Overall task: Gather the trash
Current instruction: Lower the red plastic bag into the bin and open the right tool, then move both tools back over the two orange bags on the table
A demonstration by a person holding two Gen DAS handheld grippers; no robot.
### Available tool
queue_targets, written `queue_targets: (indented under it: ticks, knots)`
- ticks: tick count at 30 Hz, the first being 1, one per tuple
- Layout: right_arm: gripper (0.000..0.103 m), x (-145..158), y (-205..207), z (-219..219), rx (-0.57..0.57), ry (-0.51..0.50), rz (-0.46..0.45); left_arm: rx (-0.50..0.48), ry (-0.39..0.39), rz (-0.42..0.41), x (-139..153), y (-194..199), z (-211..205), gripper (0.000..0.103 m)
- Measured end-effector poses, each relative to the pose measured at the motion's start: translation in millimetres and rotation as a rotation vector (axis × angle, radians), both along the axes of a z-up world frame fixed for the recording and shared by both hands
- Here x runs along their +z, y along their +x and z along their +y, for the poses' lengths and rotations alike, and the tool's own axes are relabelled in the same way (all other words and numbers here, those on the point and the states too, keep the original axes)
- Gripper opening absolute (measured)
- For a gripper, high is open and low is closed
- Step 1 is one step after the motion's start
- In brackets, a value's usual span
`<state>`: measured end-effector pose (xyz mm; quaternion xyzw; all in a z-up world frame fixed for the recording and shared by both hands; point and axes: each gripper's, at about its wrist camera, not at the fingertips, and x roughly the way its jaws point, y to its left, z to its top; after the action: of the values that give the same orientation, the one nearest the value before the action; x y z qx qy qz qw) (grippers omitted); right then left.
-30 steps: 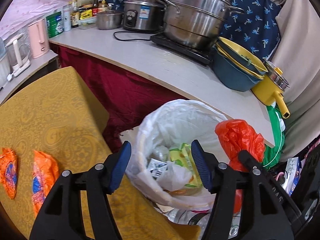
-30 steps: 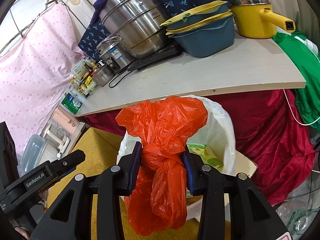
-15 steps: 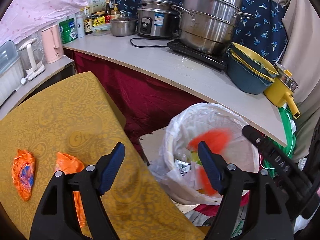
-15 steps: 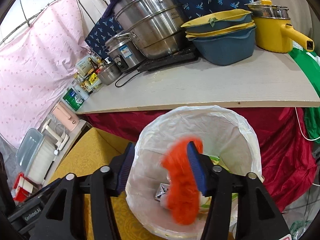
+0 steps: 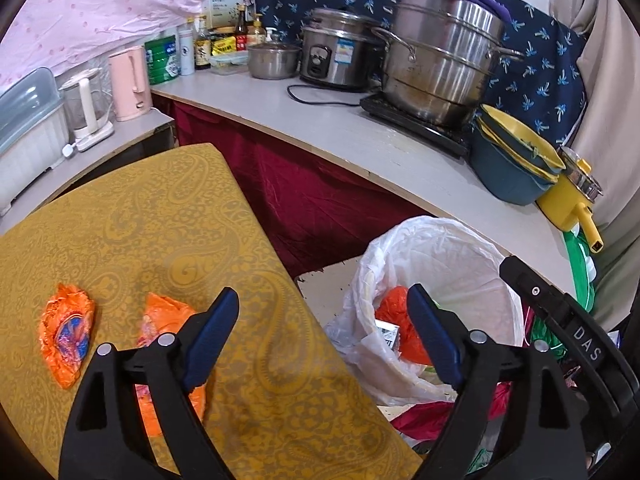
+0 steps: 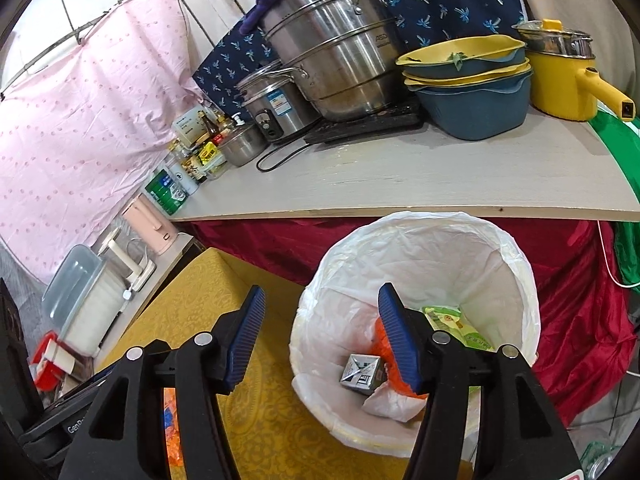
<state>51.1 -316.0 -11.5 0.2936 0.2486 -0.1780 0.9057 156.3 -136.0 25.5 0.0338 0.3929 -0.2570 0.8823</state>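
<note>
A white-lined trash bin [image 5: 472,240] stands beside the yellow table [image 5: 160,220]; it also shows in the right wrist view [image 6: 516,264]. An orange plastic bag [image 5: 394,308] lies inside it among cartons and wrappers, partly hidden behind a finger in the right wrist view [image 6: 378,346]. Two orange wrappers lie on the table: one at the left [image 5: 66,336], one [image 5: 168,312] under my left gripper [image 5: 322,338], which is open and empty above the table edge. My right gripper [image 6: 320,334] is open and empty over the bin's near rim.
A grey counter [image 5: 320,132] behind the bin holds a large steel pot [image 5: 436,68], a rice cooker [image 5: 336,54], stacked blue and yellow bowls [image 5: 512,160] and a yellow pot [image 5: 572,196]. A pink kettle [image 5: 130,82] stands at the left. A red cloth [image 5: 320,200] hangs below the counter.
My right gripper opened and let go of the orange bag, which dropped into the bin. My left gripper swung left, back over the table toward the wrappers.
</note>
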Motion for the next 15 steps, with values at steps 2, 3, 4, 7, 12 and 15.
queue_targets:
  ticks: [2, 3, 4, 7, 12, 15]
  knots:
    - [0.058, 3.8, 0.7, 7.6, 0.013, -0.004, -0.002, 0.014, -0.002, -0.007, 3.3, -0.6, 7.2, 0.082]
    - [0.058, 5.4, 1.2, 11.2, 0.02, -0.007, -0.003, 0.019, -0.005, -0.008, 4.5, -0.7, 10.0, 0.082]
    - [0.058, 6.3, 1.6, 14.0, 0.025, -0.009, -0.004, 0.025, -0.008, -0.009, 5.8, -0.7, 13.9, 0.082]
    - [0.058, 10.0, 4.3, 28.4, 0.051, -0.018, -0.004, 0.049, -0.017, -0.01, 8.6, -1.0, 27.8, 0.083]
    - [0.06, 13.9, 12.0, 57.7, 0.108, -0.03, 0.002, 0.099, -0.024, -0.003, 9.6, 0.3, 56.9, 0.087]
    - [0.063, 14.2, 18.1, 78.8, 0.146, -0.041, 0.006, 0.133, -0.026, -0.004, 9.9, 1.5, 78.1, 0.087]
